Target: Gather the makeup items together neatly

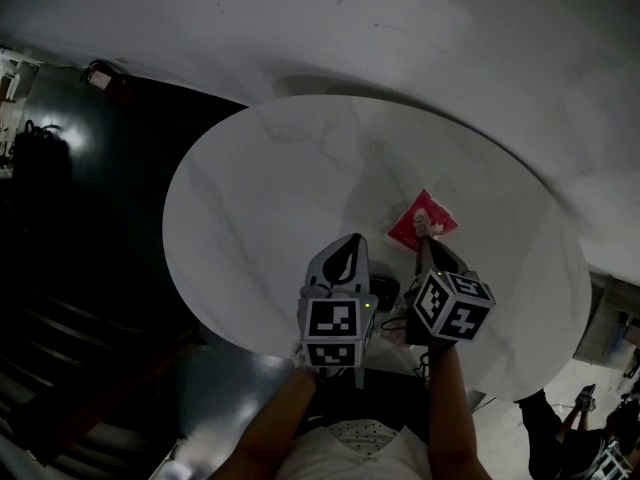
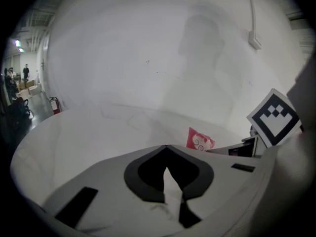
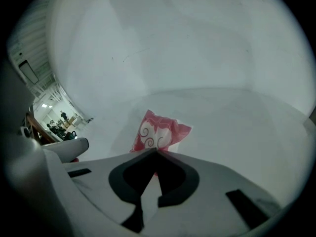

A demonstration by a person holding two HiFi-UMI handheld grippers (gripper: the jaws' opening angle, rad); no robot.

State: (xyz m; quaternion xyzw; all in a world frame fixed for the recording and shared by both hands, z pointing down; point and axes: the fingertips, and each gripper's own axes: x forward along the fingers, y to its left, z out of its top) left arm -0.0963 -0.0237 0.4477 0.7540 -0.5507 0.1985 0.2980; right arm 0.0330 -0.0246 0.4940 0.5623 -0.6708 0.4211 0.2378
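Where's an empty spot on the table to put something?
Most of the round table is bare: everything left of and beyond the red packet. The near edge is crowded, with the left gripper, right gripper and packet close together.

Red packet partly behind jaws

A round white table is set against a pale wall. A red fire extinguisher is seen beside the wall.
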